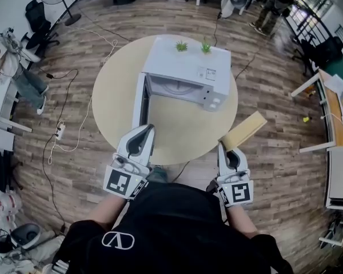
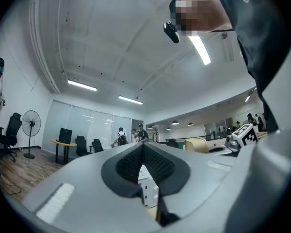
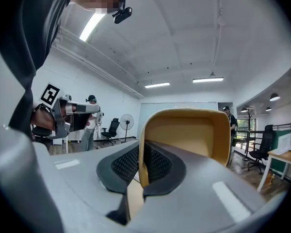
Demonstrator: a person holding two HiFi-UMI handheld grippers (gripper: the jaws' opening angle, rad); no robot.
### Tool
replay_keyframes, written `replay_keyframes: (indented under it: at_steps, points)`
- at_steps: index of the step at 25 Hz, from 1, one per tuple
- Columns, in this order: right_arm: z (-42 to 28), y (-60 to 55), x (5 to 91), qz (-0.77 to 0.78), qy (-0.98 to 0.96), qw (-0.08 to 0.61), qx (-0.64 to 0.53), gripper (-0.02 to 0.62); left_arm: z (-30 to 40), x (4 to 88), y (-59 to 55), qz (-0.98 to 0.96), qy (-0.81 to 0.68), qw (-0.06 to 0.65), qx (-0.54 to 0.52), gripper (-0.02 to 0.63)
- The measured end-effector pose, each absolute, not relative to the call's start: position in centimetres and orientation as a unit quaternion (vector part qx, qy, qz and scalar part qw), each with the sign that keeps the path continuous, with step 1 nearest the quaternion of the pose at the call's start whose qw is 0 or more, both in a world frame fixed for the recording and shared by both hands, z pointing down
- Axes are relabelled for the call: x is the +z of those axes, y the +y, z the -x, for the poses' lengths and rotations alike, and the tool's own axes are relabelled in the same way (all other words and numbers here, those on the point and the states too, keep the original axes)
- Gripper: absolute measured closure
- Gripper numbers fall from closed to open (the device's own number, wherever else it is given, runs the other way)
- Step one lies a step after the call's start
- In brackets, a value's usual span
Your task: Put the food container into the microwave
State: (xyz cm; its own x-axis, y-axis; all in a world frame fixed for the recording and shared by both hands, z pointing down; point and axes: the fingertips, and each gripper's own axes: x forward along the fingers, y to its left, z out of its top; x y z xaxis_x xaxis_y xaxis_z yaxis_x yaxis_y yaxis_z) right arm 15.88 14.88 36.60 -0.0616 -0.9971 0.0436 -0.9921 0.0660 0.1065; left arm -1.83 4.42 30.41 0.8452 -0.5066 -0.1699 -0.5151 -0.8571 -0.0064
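Gripping food container (image 3: 189, 130) wall between right tongs (image 3: 141, 154); left tongs (image 2: 143, 149) closed, empty

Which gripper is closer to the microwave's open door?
Left. The left gripper sits just in front of the microwave door, jaws together. The right gripper is farther right, by the table edge, clamped on the food container.

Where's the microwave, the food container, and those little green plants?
microwave (image 1: 180, 66), head view, on its white top panel.
food container (image 1: 244, 130), head view, on its tan outer wall.
green plants (image 1: 182, 47), head view, on the left plant's leaves.
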Motion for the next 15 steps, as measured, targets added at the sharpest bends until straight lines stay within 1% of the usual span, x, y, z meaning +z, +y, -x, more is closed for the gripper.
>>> replay_keyframes:
  at_steps: [9, 15]
  points:
    - [-14.8, 6.3, 35.3, -0.702, -0.708, 0.071, -0.026, 0.583, 2.3, 30.3, -5.4, 0.964, 0.248, 0.018, 0.092, 0.606]
    - [-14.4, 1.9, 35.2, -0.704, -0.705, 0.079, -0.037, 0.583, 1.2, 31.3, -9.4, 0.971, 0.226, 0.004, 0.081, 0.606]
